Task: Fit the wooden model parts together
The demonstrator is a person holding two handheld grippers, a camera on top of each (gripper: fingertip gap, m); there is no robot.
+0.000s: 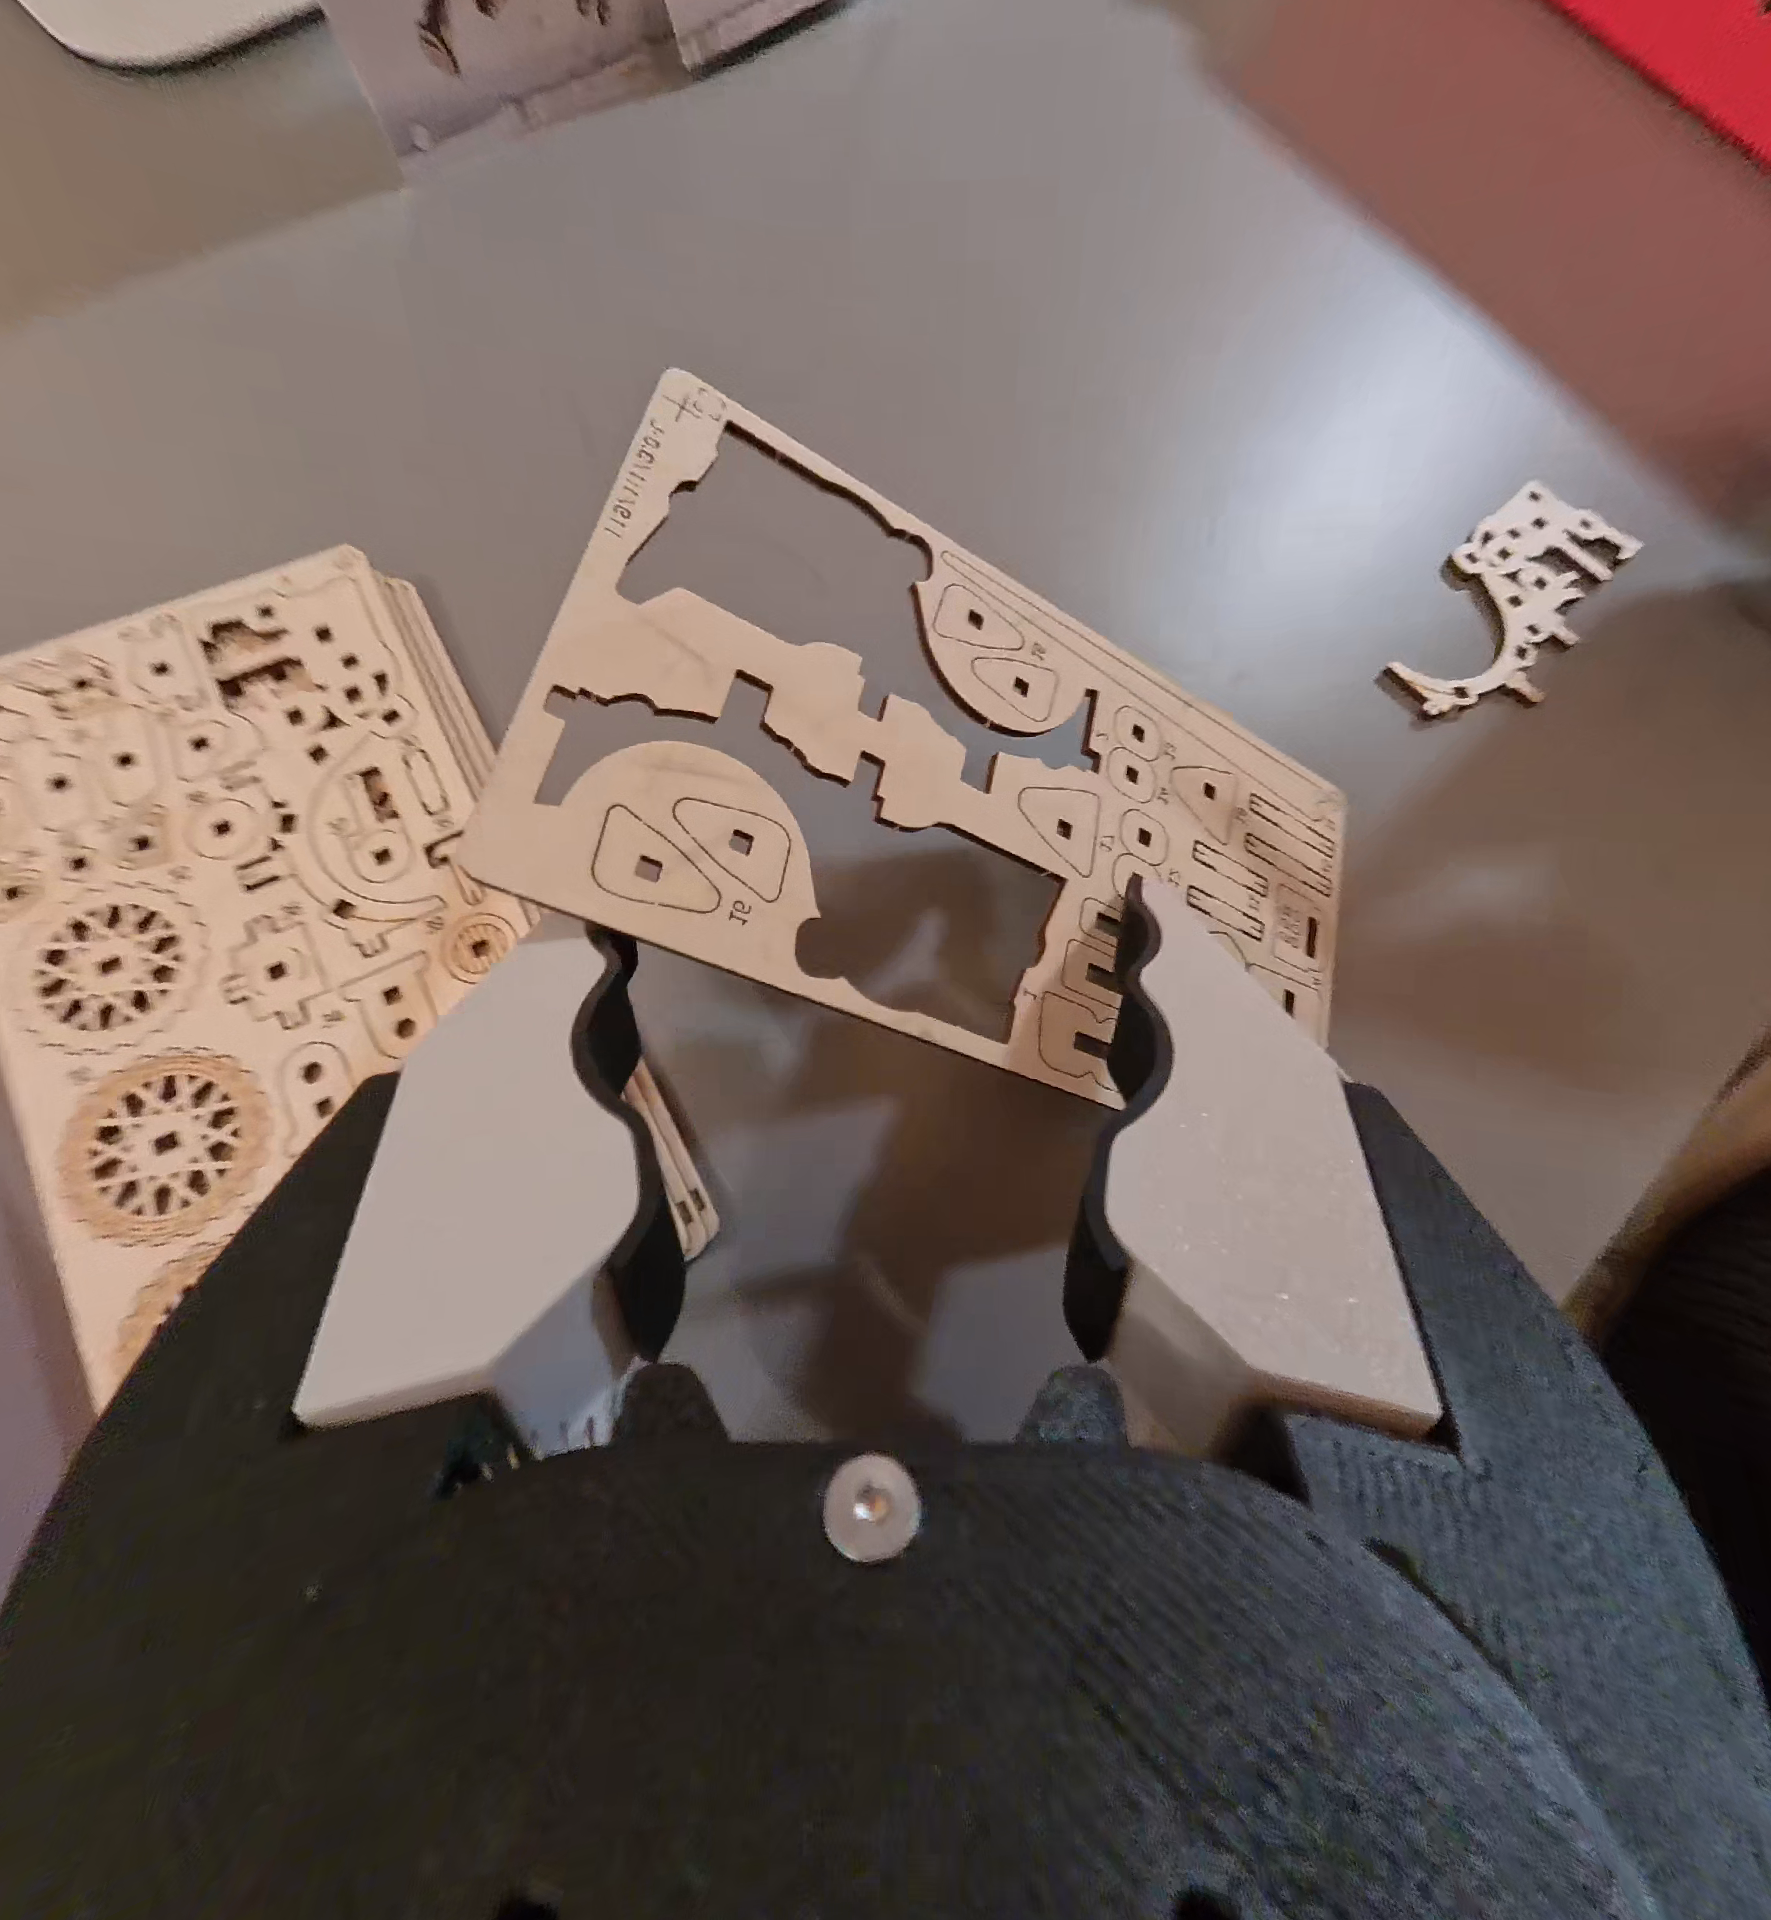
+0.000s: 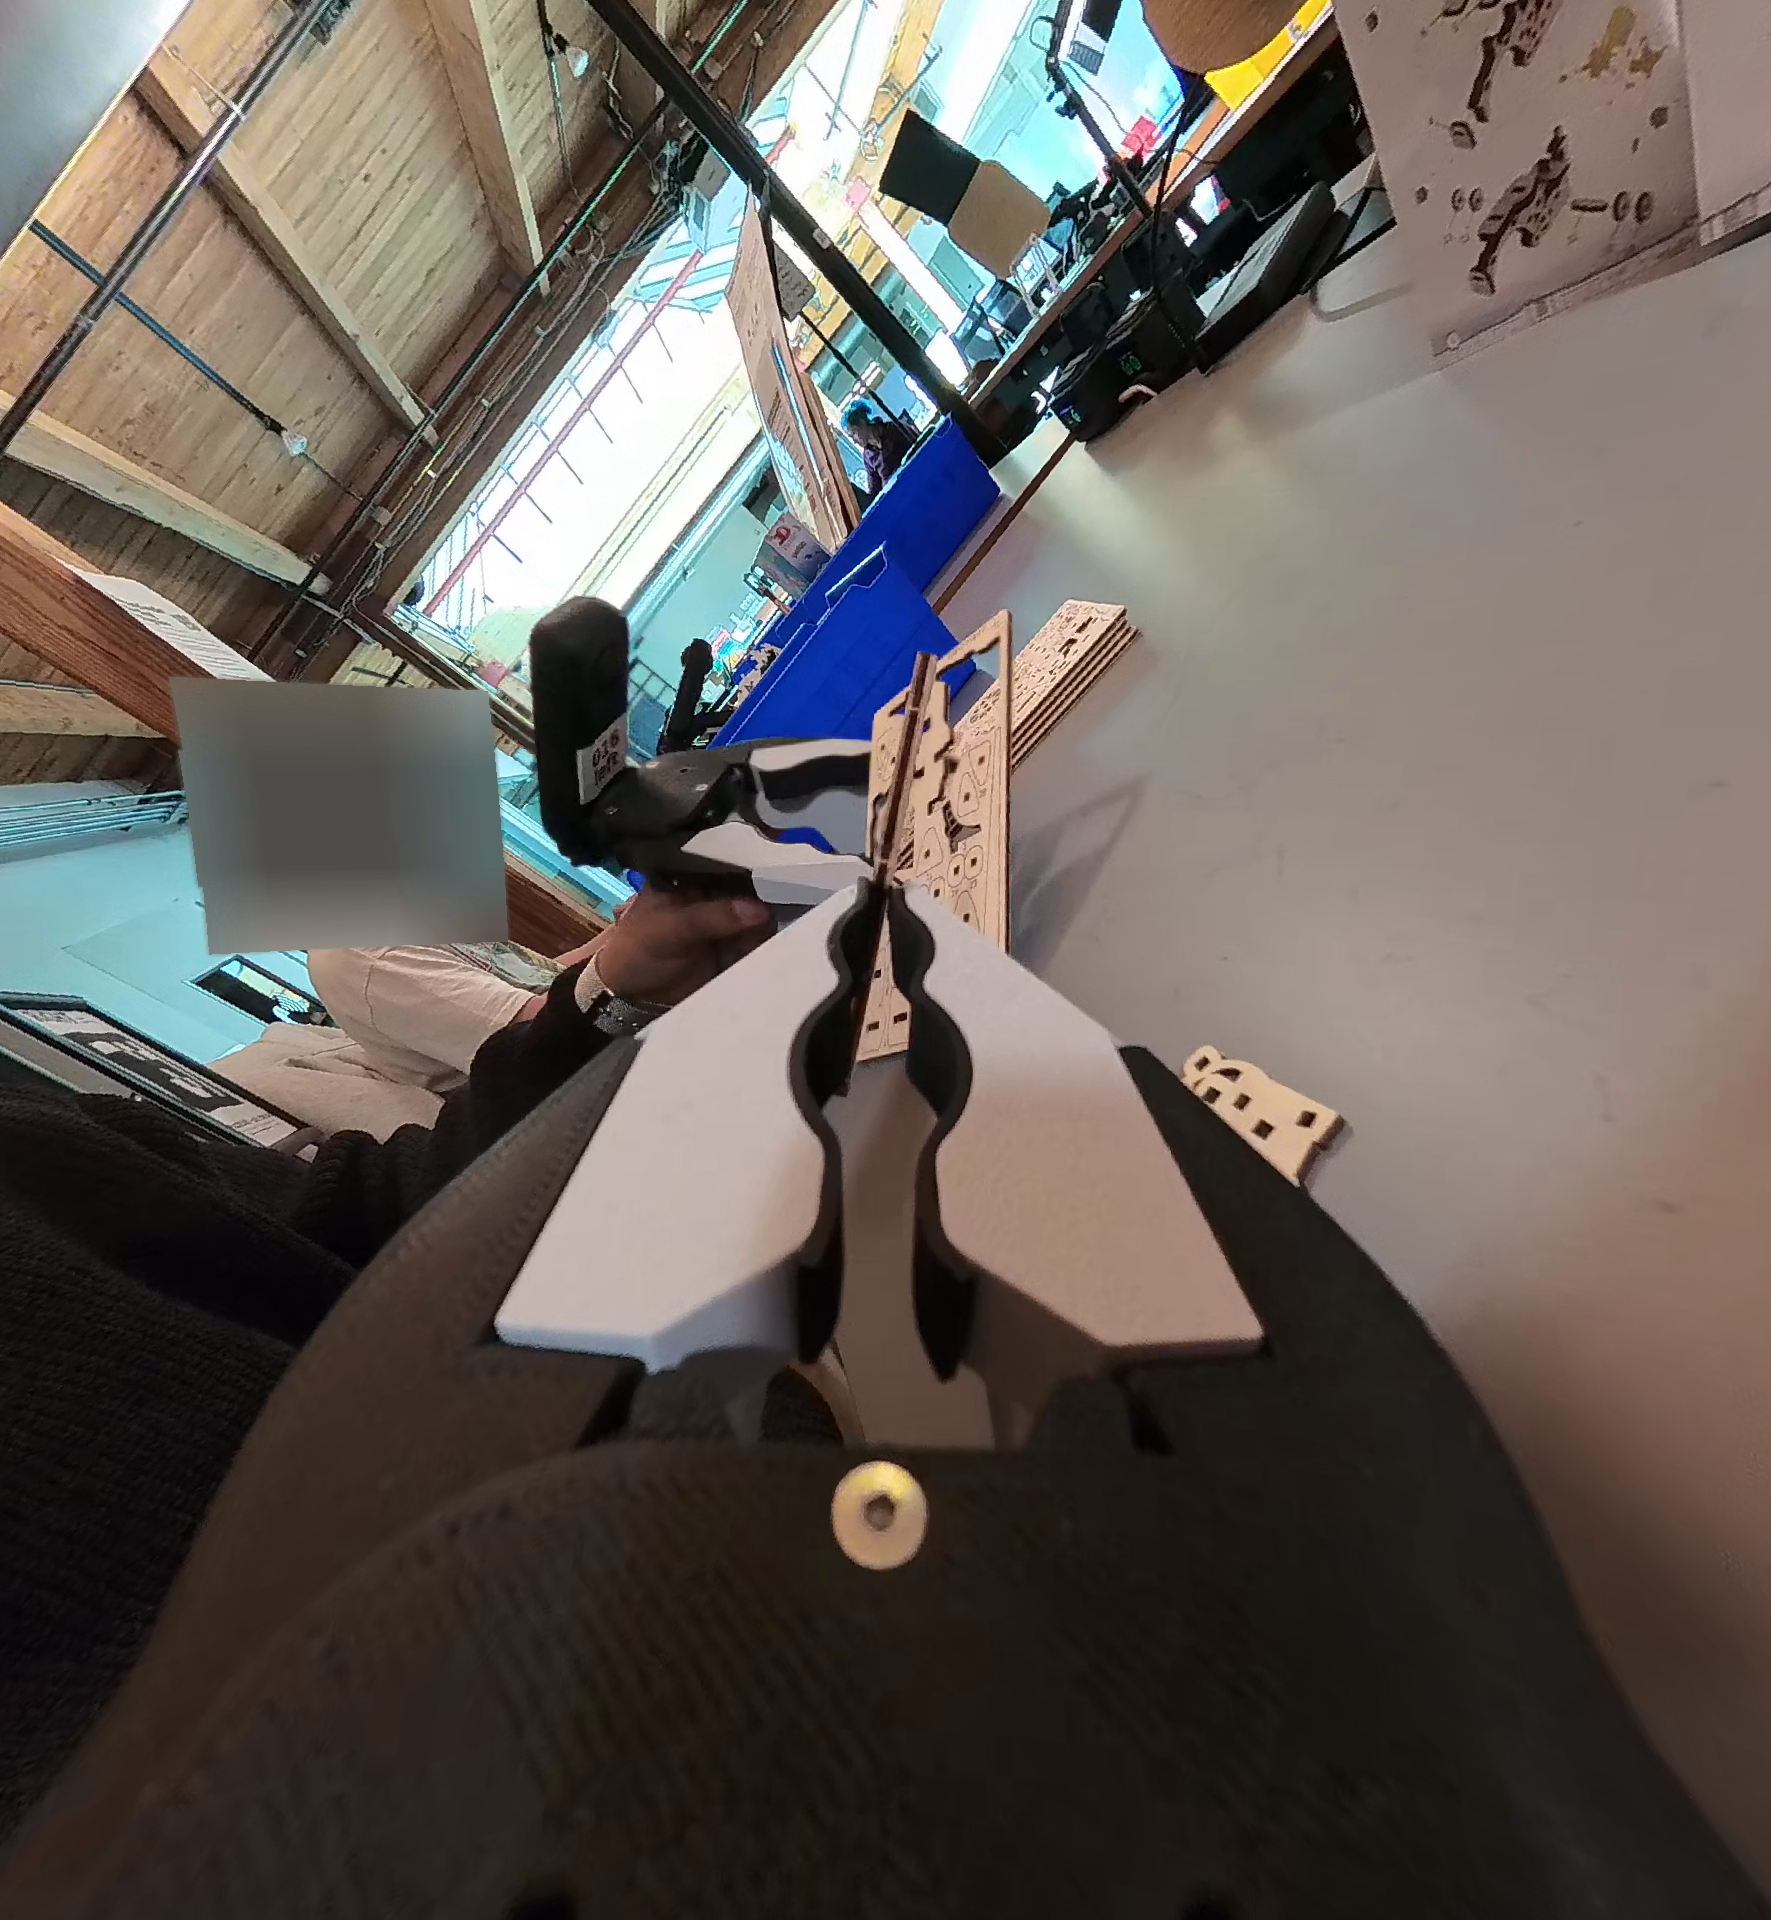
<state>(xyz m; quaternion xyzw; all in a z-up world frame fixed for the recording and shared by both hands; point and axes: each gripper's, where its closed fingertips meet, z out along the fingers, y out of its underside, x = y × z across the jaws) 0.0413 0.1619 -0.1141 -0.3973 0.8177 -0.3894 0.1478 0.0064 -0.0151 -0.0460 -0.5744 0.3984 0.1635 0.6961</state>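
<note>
Left wrist view peers steeply down, close over the counter (image 1: 964, 260); right wrist view, rolled sideways, faces the room; both catch the wooden sheet (image 1: 860, 727) at twelve o'clock.

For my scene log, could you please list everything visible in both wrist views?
Wooden sheet: one, pale, raised, edge clamped by right gripper.
Sheet stack: one, pale, on table, left.
Loose wooden part: one, pale, on table, right.
Instruction pages: printed, table's far edge.
Red item: one, far right corner.
Table: grey.
Blue bins: beyond table.
Left gripper: open, near sheet.
Right gripper: shut on sheet.
</note>
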